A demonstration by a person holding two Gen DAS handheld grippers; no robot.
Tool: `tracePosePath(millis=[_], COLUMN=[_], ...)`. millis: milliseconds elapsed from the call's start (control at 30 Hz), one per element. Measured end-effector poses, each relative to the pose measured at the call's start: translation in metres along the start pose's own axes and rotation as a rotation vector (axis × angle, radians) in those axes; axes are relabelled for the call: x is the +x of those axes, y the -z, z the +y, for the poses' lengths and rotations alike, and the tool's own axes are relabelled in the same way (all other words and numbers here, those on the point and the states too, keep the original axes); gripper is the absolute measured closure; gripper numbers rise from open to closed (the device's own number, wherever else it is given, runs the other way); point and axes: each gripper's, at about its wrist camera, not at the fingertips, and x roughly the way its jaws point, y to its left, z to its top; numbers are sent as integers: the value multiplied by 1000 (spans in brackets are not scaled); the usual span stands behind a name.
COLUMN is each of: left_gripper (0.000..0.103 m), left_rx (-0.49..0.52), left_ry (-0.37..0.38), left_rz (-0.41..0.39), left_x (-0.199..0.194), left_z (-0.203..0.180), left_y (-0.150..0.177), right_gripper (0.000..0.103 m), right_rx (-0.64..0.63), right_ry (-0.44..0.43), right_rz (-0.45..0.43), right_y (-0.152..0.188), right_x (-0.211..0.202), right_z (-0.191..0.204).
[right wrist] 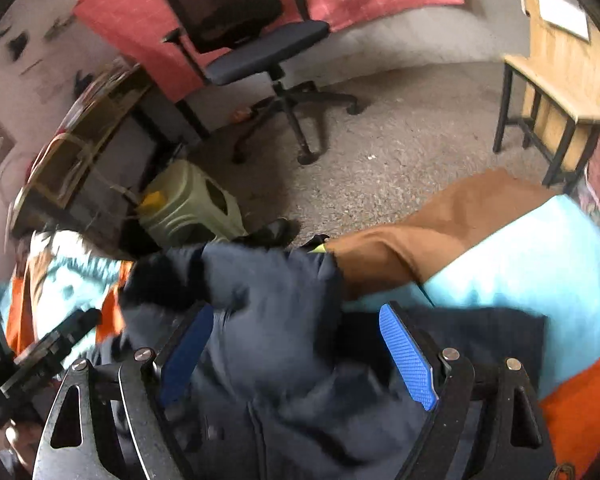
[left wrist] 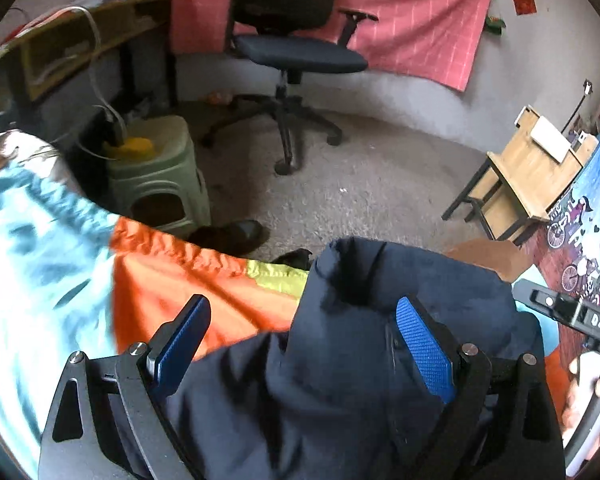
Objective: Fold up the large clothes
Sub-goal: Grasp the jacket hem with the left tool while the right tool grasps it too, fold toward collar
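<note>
I have the left gripper and the right gripper both spread wide over the navy jacket, gripping nothing. It lies bunched on the bed's orange and pale-blue bedding, near the edge. It looks thick, soft and floppy, so I judge a seam or hem edge the safest place to pinch.

Soft daylight, even and glare-free; motion blur smears the bedding left of the chair; fisheye edges bend, corners black.
</note>
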Motion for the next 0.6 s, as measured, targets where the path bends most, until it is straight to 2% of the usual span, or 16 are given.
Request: tracePosePath(millis=[100, 133, 167, 200, 267, 300, 400, 433, 600], left_gripper=[13, 14, 20, 25, 46, 53, 88, 93, 98], left_rx=[-1, -13, -27, -34, -38, -38, -49, -57, -53], left_ry=[3, -1, 9, 20, 38, 33, 33, 32, -2], left_rz=[17, 26, 34, 42, 92, 113, 180, 183, 75], left_x=[13, 17, 21, 21, 29, 32, 41, 40, -5], left_z=[2, 3, 4, 5, 4, 3, 2, 1, -3], left_y=[-12, -16, -18, -20, -21, -22, -20, -17, 0], right_gripper=[20, 28, 39, 43, 59, 61, 84, 89, 93], right_rx=[59, 64, 65, 66, 57, 42, 5, -6, -82], right_ry=[10, 13, 23, 32, 23, 40, 64, 64, 66], right_rz=[37, 50, 63, 75, 91, 98, 108, 117, 97], right_y=[-15, -18, -21, -22, -24, -25, -25, -23, -7], right_x=[27, 33, 39, 43, 48, 49, 45, 43, 14], right_z=[-8, -9, -9, -10, -8, -6, 1, 2, 12])
